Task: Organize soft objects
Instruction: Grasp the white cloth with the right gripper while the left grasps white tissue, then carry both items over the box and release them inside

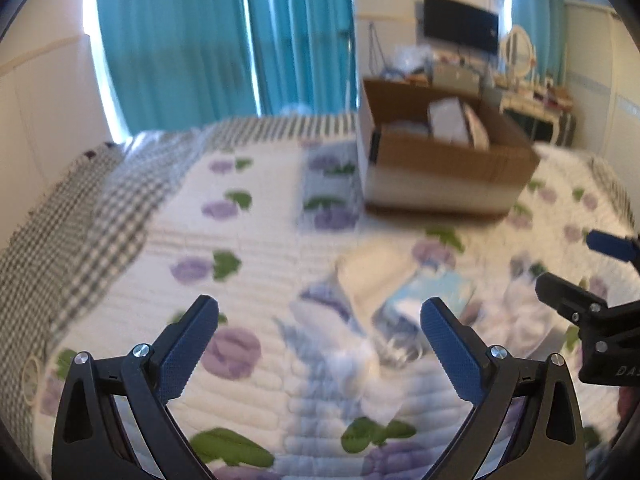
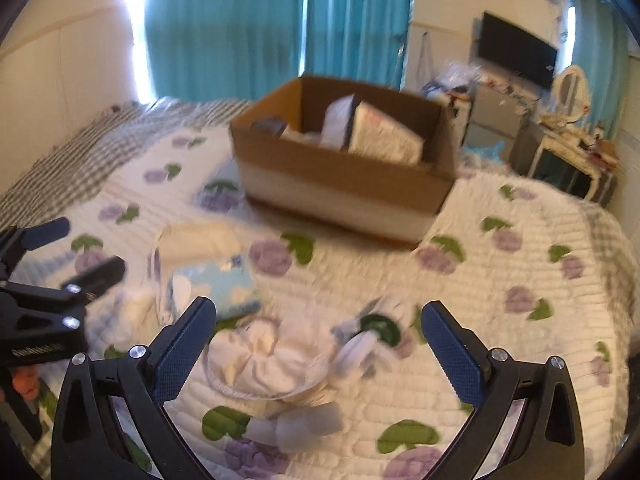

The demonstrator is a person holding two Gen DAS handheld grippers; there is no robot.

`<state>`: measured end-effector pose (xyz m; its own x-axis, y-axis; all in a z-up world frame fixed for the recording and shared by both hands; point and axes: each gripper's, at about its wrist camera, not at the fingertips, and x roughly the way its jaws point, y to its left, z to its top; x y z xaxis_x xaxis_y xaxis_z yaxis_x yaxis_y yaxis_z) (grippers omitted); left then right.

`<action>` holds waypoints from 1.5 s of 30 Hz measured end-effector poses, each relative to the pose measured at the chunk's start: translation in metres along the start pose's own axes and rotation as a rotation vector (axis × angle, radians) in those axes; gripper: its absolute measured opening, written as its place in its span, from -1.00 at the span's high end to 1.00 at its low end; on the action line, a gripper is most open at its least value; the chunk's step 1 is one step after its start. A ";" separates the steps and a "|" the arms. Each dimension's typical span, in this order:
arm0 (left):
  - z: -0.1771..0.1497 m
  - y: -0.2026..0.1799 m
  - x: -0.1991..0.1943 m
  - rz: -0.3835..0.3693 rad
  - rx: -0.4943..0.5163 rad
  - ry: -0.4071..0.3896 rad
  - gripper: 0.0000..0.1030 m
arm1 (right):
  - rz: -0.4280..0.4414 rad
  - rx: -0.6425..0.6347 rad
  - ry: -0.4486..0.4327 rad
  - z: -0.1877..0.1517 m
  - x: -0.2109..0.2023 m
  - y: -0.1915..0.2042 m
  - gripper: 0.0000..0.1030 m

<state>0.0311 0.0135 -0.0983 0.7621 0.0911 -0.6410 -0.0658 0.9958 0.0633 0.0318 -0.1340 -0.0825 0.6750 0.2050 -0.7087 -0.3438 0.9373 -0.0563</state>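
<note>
Several soft packets lie on the flowered quilt (image 2: 500, 320): a white bagged cloth (image 2: 264, 360), a light blue packet (image 2: 216, 284), a cream packet (image 2: 200, 238) and a small white-and-green item (image 2: 372, 336). My right gripper (image 2: 320, 340) is open and empty, just above the white bagged cloth. My left gripper (image 1: 320, 336) is open and empty above blurred clear-wrapped packets (image 1: 380, 300). An open cardboard box (image 2: 344, 176) with packets inside stands further back on the bed; it also shows in the left wrist view (image 1: 448, 168). Both views are blurred.
A grey checked blanket (image 1: 80, 208) covers the bed's left side. Teal curtains (image 2: 280, 24) hang behind. A dresser with a mirror (image 2: 568, 136) and a wall TV (image 2: 516, 54) stand at the right. The right gripper's fingers show at the left view's right edge (image 1: 592, 308).
</note>
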 end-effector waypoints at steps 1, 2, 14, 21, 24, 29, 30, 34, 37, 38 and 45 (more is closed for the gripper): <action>-0.005 -0.002 0.006 0.000 0.010 0.024 -0.98 | 0.018 -0.007 0.015 -0.003 0.006 0.002 -1.00; -0.009 -0.004 0.011 0.002 0.019 0.042 -0.98 | 0.031 -0.021 0.026 -0.006 0.009 0.005 -1.00; -0.033 -0.018 0.046 -0.063 0.058 0.229 -0.02 | 0.136 -0.069 0.176 -0.028 0.049 0.023 -0.03; -0.034 -0.023 0.040 -0.080 0.082 0.231 0.42 | 0.138 0.029 0.153 -0.024 0.035 0.000 0.61; -0.034 -0.023 0.029 -0.104 0.074 0.225 0.42 | 0.147 0.048 0.129 -0.020 0.022 -0.003 0.64; -0.033 -0.021 0.005 -0.127 0.054 0.210 0.42 | 0.179 0.062 0.044 -0.005 -0.017 -0.005 0.64; -0.031 -0.020 -0.001 -0.137 0.045 0.205 0.43 | 0.185 0.067 0.023 -0.001 -0.026 -0.006 0.64; -0.015 -0.018 -0.030 -0.155 0.033 0.155 0.42 | 0.216 0.100 -0.039 0.016 -0.058 -0.012 0.64; 0.002 -0.023 -0.050 -0.159 0.051 0.099 0.42 | 0.214 0.107 -0.094 0.035 -0.085 -0.020 0.64; 0.010 -0.024 -0.057 -0.166 0.051 0.080 0.42 | 0.210 0.107 -0.111 0.042 -0.092 -0.022 0.64; 0.080 -0.038 -0.090 -0.214 0.083 -0.075 0.42 | 0.160 0.068 -0.213 0.094 -0.137 -0.044 0.64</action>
<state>0.0167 -0.0328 0.0179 0.7989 -0.1257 -0.5881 0.1529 0.9882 -0.0035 0.0155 -0.1773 0.0832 0.7402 0.3999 -0.5406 -0.4174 0.9035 0.0968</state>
